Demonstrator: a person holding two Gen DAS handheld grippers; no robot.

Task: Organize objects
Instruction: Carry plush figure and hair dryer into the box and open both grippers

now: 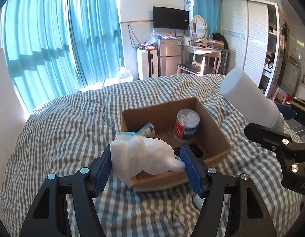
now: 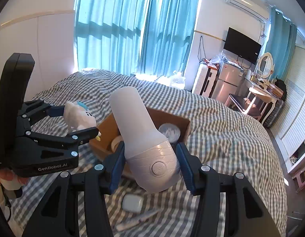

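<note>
An open cardboard box point(image 1: 213, 122) point(image 2: 105, 126) lies on the striped bed. Inside are a cotton-swab jar point(image 1: 187, 125) point(image 2: 170, 132), a small packet point(image 1: 146, 129), a dark item point(image 1: 196, 150) and a tape roll point(image 2: 117, 141). My left gripper point(image 1: 146, 167) point(image 2: 79, 121) is shut on a white plush toy point(image 1: 144, 156) point(image 2: 79, 118), held just above the box's near-left corner. My right gripper point(image 2: 150, 165) point(image 1: 280, 122) is shut on a white bottle point(image 2: 144, 138) point(image 1: 249, 96), held tilted above the box's right side.
On the bedspread point(image 1: 63, 134) under the right gripper lie a small white square case point(image 2: 132, 202) and a slim white item point(image 2: 134, 220). Beyond the bed stand a fridge point(image 1: 169, 57), a dressing table point(image 1: 203, 49), a wardrobe point(image 1: 249, 39) and blue curtains point(image 1: 53, 39).
</note>
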